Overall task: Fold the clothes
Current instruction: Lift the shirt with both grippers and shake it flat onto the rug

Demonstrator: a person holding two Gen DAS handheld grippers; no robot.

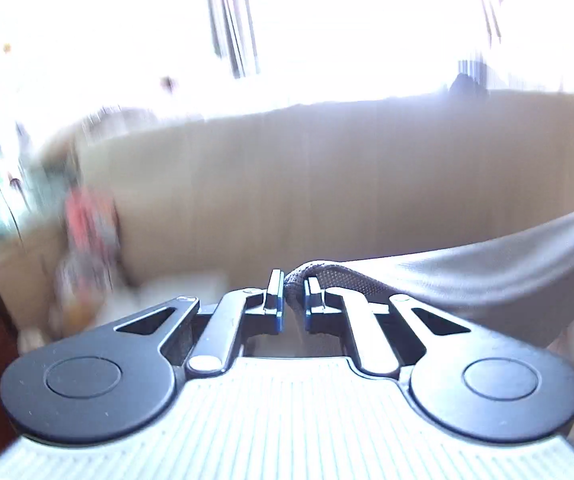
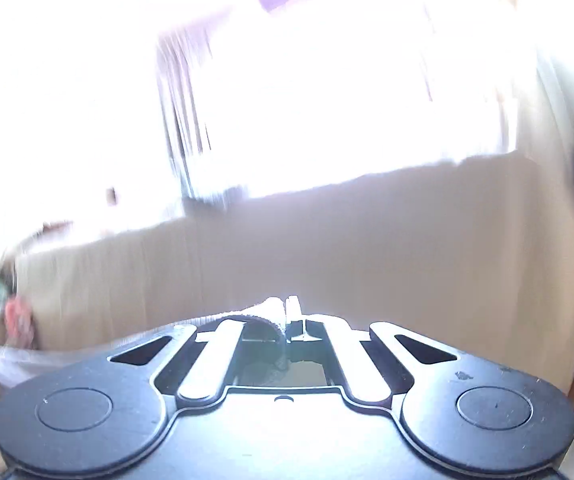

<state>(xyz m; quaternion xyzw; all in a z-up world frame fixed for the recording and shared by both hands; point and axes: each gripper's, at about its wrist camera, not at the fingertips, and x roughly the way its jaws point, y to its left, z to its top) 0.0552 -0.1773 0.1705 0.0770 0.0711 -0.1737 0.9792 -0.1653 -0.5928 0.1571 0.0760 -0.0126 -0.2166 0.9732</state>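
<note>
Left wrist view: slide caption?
Left gripper pinches the ribbed hem of a grey knit garment before a blurred beige sofa back.

A home: beige sofa back (image 1: 287,184), bright curtained window (image 1: 231,20) (blurred).

Beige wall panel (image 1: 327,184) below glaring bright window (image 1: 327,32); surroundings blurred.

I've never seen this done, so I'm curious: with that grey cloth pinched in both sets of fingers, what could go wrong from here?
1. The left gripper pinches only a bunched dark edge of the grey garment; a tug might pull it free.
2. The right gripper also grips just a thin edge, so that side could slip.
3. Both views are blurred and washed out by the bright window, so the hold is hard to check.
</note>
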